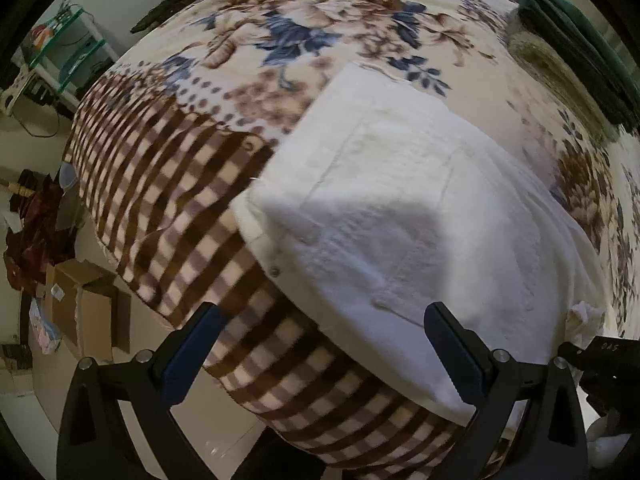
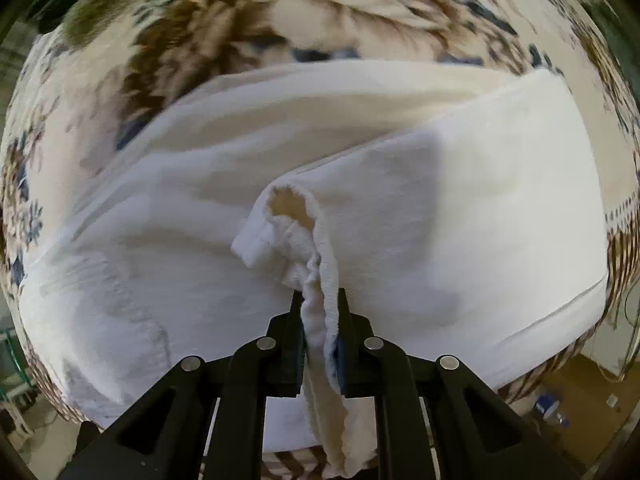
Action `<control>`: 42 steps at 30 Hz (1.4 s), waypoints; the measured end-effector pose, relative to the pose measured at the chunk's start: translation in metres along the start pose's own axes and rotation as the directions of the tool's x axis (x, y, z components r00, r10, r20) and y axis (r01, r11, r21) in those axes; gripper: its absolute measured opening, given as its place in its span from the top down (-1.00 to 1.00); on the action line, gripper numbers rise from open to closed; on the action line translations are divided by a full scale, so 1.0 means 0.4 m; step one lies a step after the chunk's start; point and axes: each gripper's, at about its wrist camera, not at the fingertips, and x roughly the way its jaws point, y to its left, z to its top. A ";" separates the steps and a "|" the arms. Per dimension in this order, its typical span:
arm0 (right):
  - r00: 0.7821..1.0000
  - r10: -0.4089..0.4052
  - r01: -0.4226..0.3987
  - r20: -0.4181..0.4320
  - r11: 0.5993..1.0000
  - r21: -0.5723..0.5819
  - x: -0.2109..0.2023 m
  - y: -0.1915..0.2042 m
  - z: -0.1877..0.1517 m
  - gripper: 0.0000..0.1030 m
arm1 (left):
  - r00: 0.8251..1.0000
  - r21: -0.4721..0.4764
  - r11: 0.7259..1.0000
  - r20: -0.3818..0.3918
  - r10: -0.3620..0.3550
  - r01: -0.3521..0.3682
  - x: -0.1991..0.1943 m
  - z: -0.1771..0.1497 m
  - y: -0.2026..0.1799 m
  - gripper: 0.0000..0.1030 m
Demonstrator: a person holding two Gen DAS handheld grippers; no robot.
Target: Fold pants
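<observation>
Right gripper fingers are clamped on a gathered hem of the white pants, directly ahead at twelve o'clock. Left gripper fingers stand wide, empty, above the waistband corner. Pants lie flat on the bed blanket. Judged soft, light, limp; grip hems and waistband edges.
</observation>
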 end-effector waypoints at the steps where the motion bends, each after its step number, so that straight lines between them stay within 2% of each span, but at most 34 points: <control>1: 1.000 0.006 -0.006 0.002 1.000 -0.011 -0.001 0.007 -0.002 0.75 | 1.000 -0.002 1.000 0.001 0.005 -0.005 0.000 0.001 0.004 -1.00; 6: 1.000 -0.012 0.011 -0.023 0.999 -0.046 0.021 0.023 0.006 0.74 | 1.000 0.002 1.000 -0.001 0.010 -0.010 0.000 0.001 0.009 -1.00; 7: 0.999 -0.017 0.015 -0.042 0.998 -0.063 0.033 0.026 0.011 0.63 | 1.000 0.002 1.000 -0.002 0.006 -0.006 0.000 0.001 0.009 -1.00; 9: 0.997 0.034 -0.041 -0.075 0.995 -0.086 0.038 0.020 0.018 0.29 | 1.000 -0.002 1.000 0.002 0.000 0.000 -0.003 0.000 0.010 -1.00; 10: 0.987 0.126 -0.136 -0.103 0.986 -0.097 0.030 0.013 0.018 -0.10 | 1.000 -0.008 1.000 0.003 -0.005 0.005 -0.005 0.000 0.013 -1.00; 11: 0.969 0.206 -0.222 -0.137 0.969 -0.113 0.023 0.017 0.023 -0.31 | 1.000 -0.015 1.000 0.003 -0.012 0.012 -0.006 0.000 0.017 -1.00; 14: 0.892 0.402 -0.433 -0.205 0.891 -0.136 -0.029 -0.027 0.020 -0.33 | 1.000 -0.056 0.998 -0.008 -0.026 0.025 -0.003 0.000 0.041 -1.00; 16: 0.864 0.471 -0.492 -0.177 0.864 -0.103 -0.069 -0.099 0.027 -0.33 | 0.999 -0.085 0.996 -0.014 -0.039 0.038 0.000 0.000 0.059 -1.00; 19: 0.896 0.428 -0.434 -0.119 0.900 -0.035 -0.082 -0.176 0.040 -0.33 | 0.997 -0.149 0.986 -0.021 -0.075 0.071 0.012 0.001 0.093 -1.00; 20: 0.906 0.403 -0.407 -0.126 0.913 -0.010 -0.066 -0.210 0.035 -0.33 | 0.996 -0.171 0.982 -0.024 -0.089 0.084 0.016 -0.001 0.104 -1.00; 21: 0.911 0.384 -0.389 -0.148 0.921 -0.002 -0.040 -0.191 0.020 -0.33 | 0.995 -0.195 0.976 -0.024 -0.101 0.094 0.019 -0.003 0.117 -1.00; 22: 0.903 0.386 -0.394 -0.187 0.919 -0.003 -0.009 -0.173 0.012 -0.33 | 0.993 -0.224 0.968 -0.021 -0.119 0.111 0.025 -0.005 0.133 -1.00; 23: 0.880 0.404 -0.421 -0.250 0.907 -0.013 0.026 -0.161 -0.011 -0.33 | 0.990 -0.249 0.960 -0.021 -0.139 0.130 0.031 -0.006 0.145 -1.00; 24: 0.849 0.422 -0.452 -0.318 0.892 -0.024 0.059 -0.137 -0.036 -0.33 | 0.980 -0.304 0.936 -0.031 -0.194 0.176 0.052 -0.009 0.167 -1.00; 25: 0.847 0.414 -0.455 -0.334 0.889 -0.050 0.077 -0.121 -0.055 -0.35 | 0.966 -0.351 0.909 -0.040 -0.256 0.226 0.074 -0.011 0.183 -1.00; 26: 0.873 0.381 -0.427 -0.303 0.898 -0.102 0.073 -0.105 -0.067 -0.36 | 0.951 -0.382 0.885 -0.044 -0.306 0.267 0.091 -0.012 0.191 -1.00; 27: 0.890 0.356 -0.407 -0.285 0.902 -0.141 0.065 -0.097 -0.072 -0.35 | 0.916 -0.430 0.837 -0.050 -0.397 0.339 0.128 -0.010 0.202 -1.00; 28: 0.904 0.336 -0.386 -0.263 0.907 -0.168 0.056 -0.092 -0.070 -0.35 | 0.891 -0.468 0.798 -0.046 -0.451 0.380 0.158 -0.006 0.211 -0.99; 29: 0.928 0.308 -0.349 -0.210 0.917 -0.194 0.033 -0.097 -0.069 -0.35 | 0.876 -0.494 0.768 -0.027 -0.482 0.408 0.177 -0.003 0.216 -0.99; 31: 0.956 0.269 -0.289 -0.116 0.932 -0.218 0.001 -0.105 -0.057 -0.35 | 0.865 -0.536 0.718 0.050 -0.499 0.445 0.205 0.009 0.228 -0.96; 32: 0.961 0.260 -0.274 -0.090 0.936 -0.220 -0.017 -0.117 -0.056 -0.35 | 0.863 -0.540 0.706 0.075 -0.500 0.457 0.207 0.012 0.230 -0.93; 33: 0.966 0.249 -0.258 -0.069 0.940 -0.221 -0.029 -0.129 -0.051 -0.35 | 0.869 -0.542 0.705 0.105 -0.483 0.457 0.206 0.015 0.231 -0.71; 34: 0.969 0.239 -0.246 -0.058 0.943 -0.225 -0.043 -0.138 -0.043 -0.35 | 0.872 -0.540 0.704 0.128 -0.473 0.461 0.200 0.018 0.229 -0.35; 36: 0.981 0.192 -0.196 -0.040 0.952 -0.236 -0.069 -0.182 -0.031 -0.35 | 0.873 -0.538 0.701 0.159 -0.462 0.469 0.183 0.017 0.229 0.00; 39: 0.982 0.180 -0.187 -0.053 0.958 -0.219 -0.078 -0.247 -0.011 -0.35 | 0.855 -0.540 0.672 0.214 -0.473 0.507 0.162 -0.006 0.237 0.06; 41: 0.983 0.172 -0.182 -0.065 0.962 -0.204 -0.066 -0.260 -0.004 -0.35 | 0.834 -0.554 0.638 0.228 -0.502 0.535 0.184 -0.009 0.242 -0.07; 42: 0.983 0.172 -0.182 -0.066 0.963 -0.198 -0.061 -0.266 -0.001 -0.35 | 0.814 -0.564 0.607 0.236 -0.531 0.560 0.205 -0.004 0.244 -0.29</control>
